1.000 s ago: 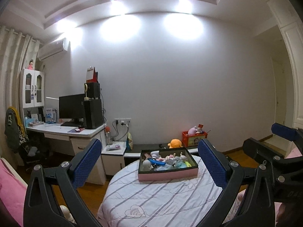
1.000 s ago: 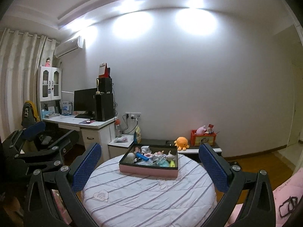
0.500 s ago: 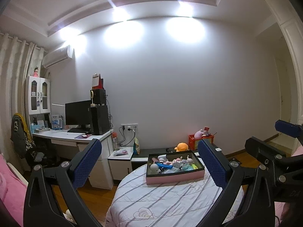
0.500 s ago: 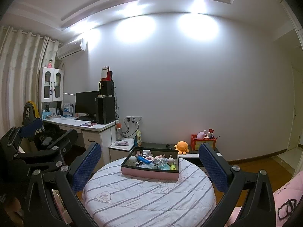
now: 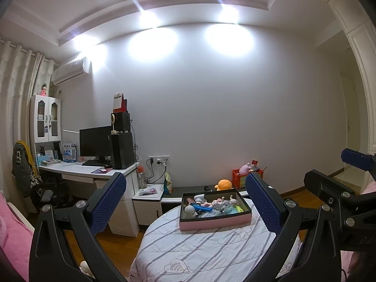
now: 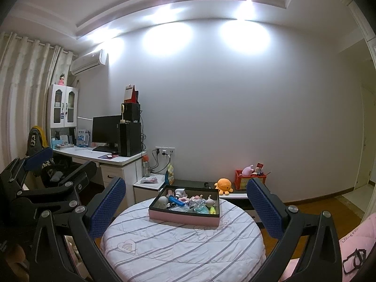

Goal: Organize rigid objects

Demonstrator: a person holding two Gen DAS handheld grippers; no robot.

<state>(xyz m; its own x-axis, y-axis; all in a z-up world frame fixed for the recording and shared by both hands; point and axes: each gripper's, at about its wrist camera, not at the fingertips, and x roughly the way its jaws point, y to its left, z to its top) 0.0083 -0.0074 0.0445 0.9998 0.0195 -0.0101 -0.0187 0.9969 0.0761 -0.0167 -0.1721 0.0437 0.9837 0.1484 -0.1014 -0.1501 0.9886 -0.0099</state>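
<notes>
Both grippers hang in the air well short of the round tabletop (image 6: 183,246), which wears a white quilted cover with grey stripes. The left gripper (image 5: 185,206) has its jaws spread wide with nothing between them, and the right gripper (image 6: 185,208) is the same: wide apart and empty. The task's things sit together in one pink-sided box (image 6: 185,217) with a dark inner wall, standing toward the far side of the tabletop. Inside it is a jumble of small rigid items (image 6: 188,202): one blue tool-like piece (image 6: 176,201), two or three pale rounded figures, one white piece at the back, something green and something yellow at the right end. They overlap and are too small for me to give a sure count; I would guess about ten. The cover around the box is bare, so no item lies loose outside it. That fits two readings equally: the pieces may be gathered in the box as the end of a tidy-up, or they may be a heap waiting to be taken out and sorted. Nothing here settles which. Beyond the tabletop stand one orange plush octopus (image 6: 224,185) and one red crate (image 6: 250,179) on a low shelf, and one desk (image 6: 101,156) with one monitor to the left.
</notes>
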